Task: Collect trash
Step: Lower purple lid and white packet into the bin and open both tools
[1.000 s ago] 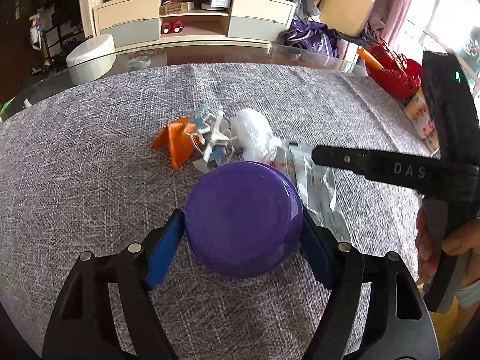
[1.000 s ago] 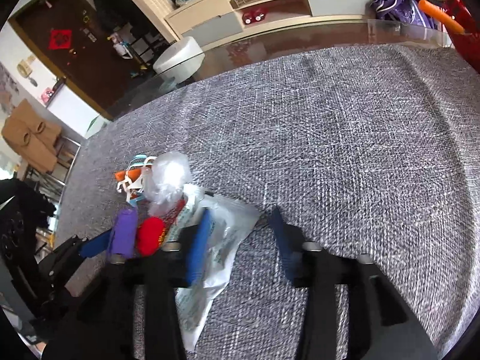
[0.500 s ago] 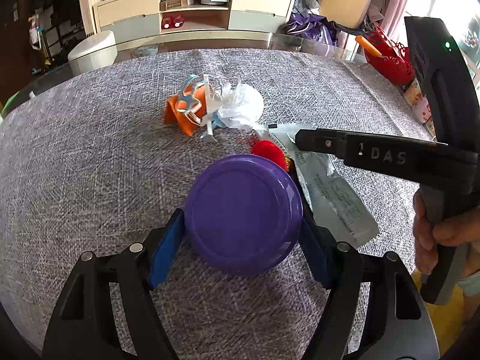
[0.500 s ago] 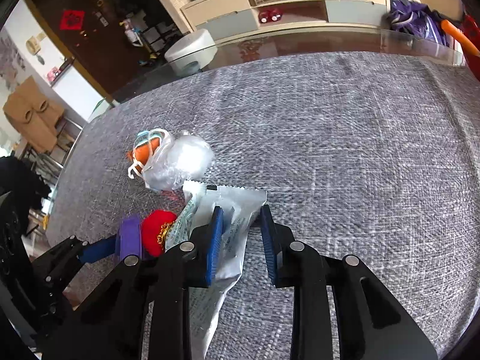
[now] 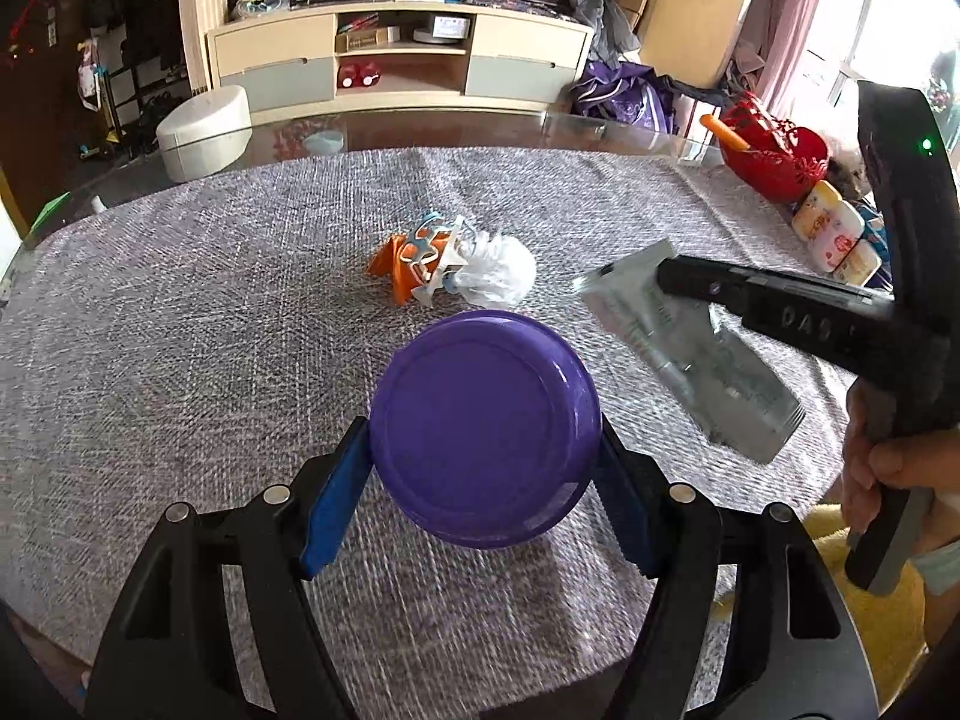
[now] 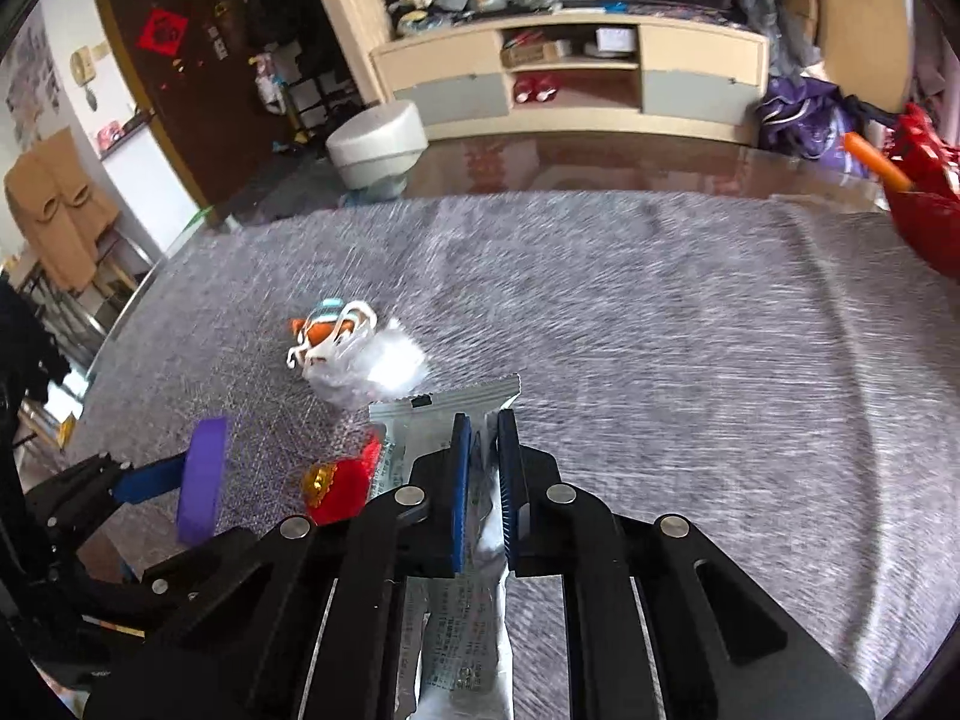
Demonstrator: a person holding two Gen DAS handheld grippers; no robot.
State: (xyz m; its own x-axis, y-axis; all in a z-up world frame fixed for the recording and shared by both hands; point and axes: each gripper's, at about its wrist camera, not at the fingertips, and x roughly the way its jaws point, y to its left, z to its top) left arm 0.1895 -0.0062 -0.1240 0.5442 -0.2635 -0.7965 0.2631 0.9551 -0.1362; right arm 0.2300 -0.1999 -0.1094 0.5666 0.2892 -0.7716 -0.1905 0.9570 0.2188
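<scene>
My left gripper (image 5: 485, 474) is shut on a purple round dish (image 5: 485, 427) and holds it above the grey cloth; the dish shows edge-on in the right wrist view (image 6: 203, 480). My right gripper (image 6: 482, 426) is shut on a silver foil wrapper (image 6: 447, 405) and has it lifted off the cloth; the wrapper hangs to the right of the dish in the left wrist view (image 5: 696, 360). A red and gold wrapper (image 6: 339, 483) lies by the dish. A white crumpled bag with orange and blue scraps (image 5: 456, 267) lies in the middle of the table.
The table wears a grey woven cloth (image 5: 180, 312) with a glass rim beyond it. A red basket (image 5: 774, 150) and small printed cartons (image 5: 834, 234) stand at the far right edge. A cabinet and a white stool stand beyond the table.
My right gripper closed on the silver wrapper and lifted it off the cloth. The left gripper with the purple dish drew back a little from the trash pile.
</scene>
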